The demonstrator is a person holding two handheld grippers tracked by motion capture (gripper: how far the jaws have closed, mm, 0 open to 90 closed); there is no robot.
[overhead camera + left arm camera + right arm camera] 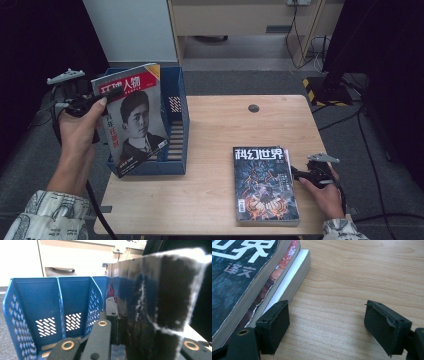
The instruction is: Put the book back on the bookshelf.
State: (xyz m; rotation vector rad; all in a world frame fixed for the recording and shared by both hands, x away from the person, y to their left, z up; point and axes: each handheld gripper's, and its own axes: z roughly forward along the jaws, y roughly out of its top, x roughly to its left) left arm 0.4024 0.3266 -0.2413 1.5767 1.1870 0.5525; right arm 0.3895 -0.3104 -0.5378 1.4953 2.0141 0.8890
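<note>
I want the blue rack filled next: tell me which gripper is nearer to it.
Left. The left gripper is shut on the portrait magazine right over the blue rack. The right gripper sits across the table, open beside the stack of magazines.

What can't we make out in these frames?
- Blue file rack interior: high view, hidden by the held magazine.
- Left tongs pads: left gripper view, covered by that magazine.
- Lower books of the stack: titles hidden under the top cover.
</note>
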